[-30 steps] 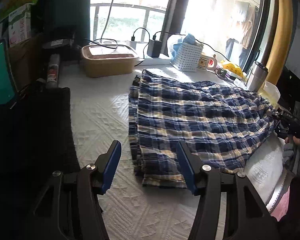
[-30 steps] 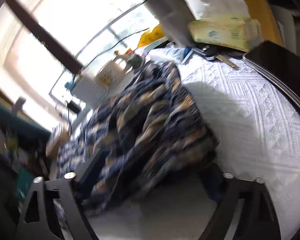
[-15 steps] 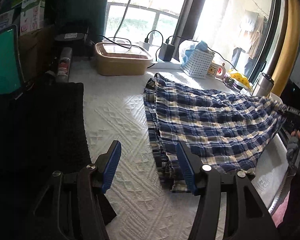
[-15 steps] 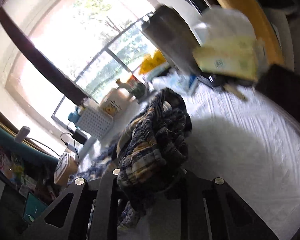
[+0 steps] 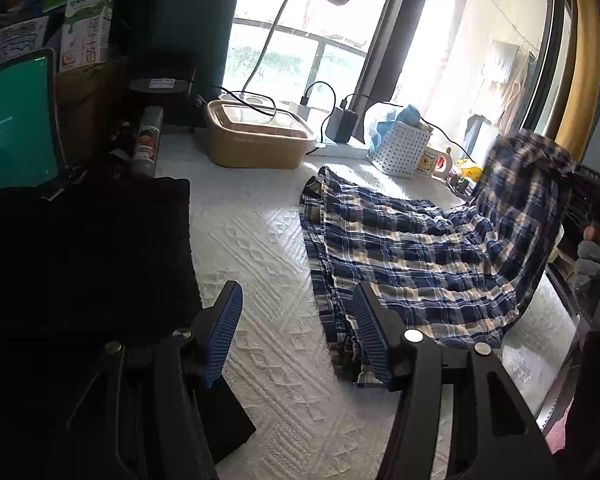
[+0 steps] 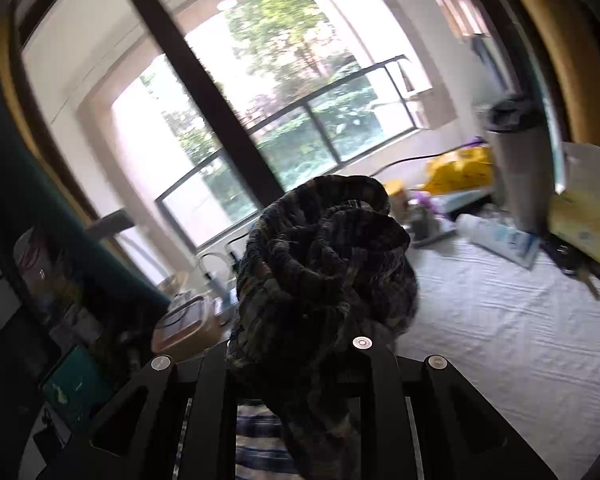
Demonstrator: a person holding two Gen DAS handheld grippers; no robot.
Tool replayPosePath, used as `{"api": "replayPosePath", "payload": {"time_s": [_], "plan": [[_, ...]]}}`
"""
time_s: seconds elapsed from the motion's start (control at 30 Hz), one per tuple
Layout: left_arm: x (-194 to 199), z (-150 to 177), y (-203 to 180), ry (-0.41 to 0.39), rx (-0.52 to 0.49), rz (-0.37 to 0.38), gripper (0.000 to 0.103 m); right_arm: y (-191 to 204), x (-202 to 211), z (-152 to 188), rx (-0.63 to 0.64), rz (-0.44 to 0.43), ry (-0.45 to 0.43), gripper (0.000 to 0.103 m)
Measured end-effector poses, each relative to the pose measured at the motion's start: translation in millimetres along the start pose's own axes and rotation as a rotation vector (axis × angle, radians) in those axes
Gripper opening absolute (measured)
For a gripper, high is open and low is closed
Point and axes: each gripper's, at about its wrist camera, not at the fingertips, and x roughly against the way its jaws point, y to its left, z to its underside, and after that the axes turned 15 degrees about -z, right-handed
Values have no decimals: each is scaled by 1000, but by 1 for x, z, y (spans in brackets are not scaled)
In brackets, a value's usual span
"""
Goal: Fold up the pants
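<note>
In the left wrist view, the left gripper (image 5: pixel 296 336) is nearest, at 6 o'clock. Its two blue ribbed pads (image 5: pixel 223 332) stand moderately apart and nothing is between them; under the gap lies only the white quilted cover (image 5: pixel 260 240) of the table. The right pad is just beside the near corner of the plaid pants (image 5: pixel 400 248), and I cannot tell if it touches the cloth. At 9 o'clock a black cloth (image 5: pixel 88 248) lies on the cover.

The pants are blue, white and beige. Most of them lie flat on the cover, from the centre toward 3 o'clock. Their far right end is raised from the table and hangs like a curtain at 2 o'clock, where the person's hand (image 5: pixel 592 240) is partly visible at the edge.

In the right wrist view, the right gripper (image 6: pixel 300 364) has its jaws narrow, closed on a bunched fold of the pants (image 6: pixel 324 264). The bunch rises in front of the camera and the picture is blurred.

Farther back, at 12 o'clock in the left view, stand a tan container (image 5: pixel 256 140), a white perforated basket (image 5: pixel 400 148) and a small mug (image 5: pixel 436 160), near the window. A green screen (image 5: pixel 12 120) is at 9 o'clock, far left. In the right view a steel tumbler (image 6: pixel 520 168) stands at 2 o'clock.
</note>
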Motion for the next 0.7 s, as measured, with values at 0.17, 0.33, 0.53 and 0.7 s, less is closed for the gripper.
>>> {"api": "replayPosePath", "payload": {"time_s": [0.17, 0.33, 0.53, 0.7], "plan": [[3, 1, 6, -4, 0, -3, 57, 42, -51, 19, 75, -64, 102, 19], [7, 0, 17, -11, 10, -27, 58, 72, -105, 57, 71, -143, 251, 19], [10, -3, 27, -16, 21, -67, 58, 110, -165, 127, 149, -181, 500, 19], [10, -5, 25, -21, 21, -80, 58, 121, -190, 171, 230, -133, 646, 24]]}}
